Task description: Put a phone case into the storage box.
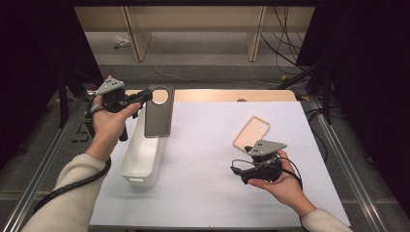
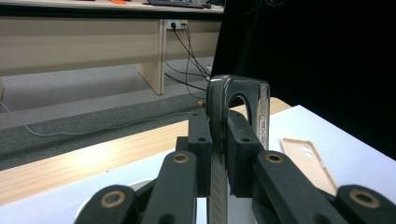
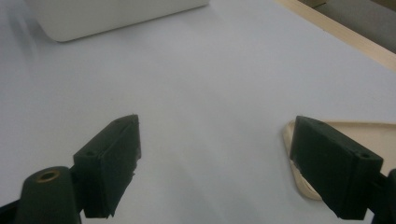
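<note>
My left gripper is shut on the top edge of a dark, glossy phone case, which hangs upright over the far end of a white bin. In the left gripper view the pads pinch the case beside its round camera hole. A beige phone case lies face up on the white table sheet. My right gripper rests low just in front of it, pointing left. In the right gripper view its jaws stand wide open with nothing between them, and the beige case lies by the right jaw.
The white sheet covers most of the wooden table. The bin's end lies ahead of my right gripper. Dark curtains flank both sides, and cables trail on the floor beyond the table. The beige case lies to the right past my left jaws.
</note>
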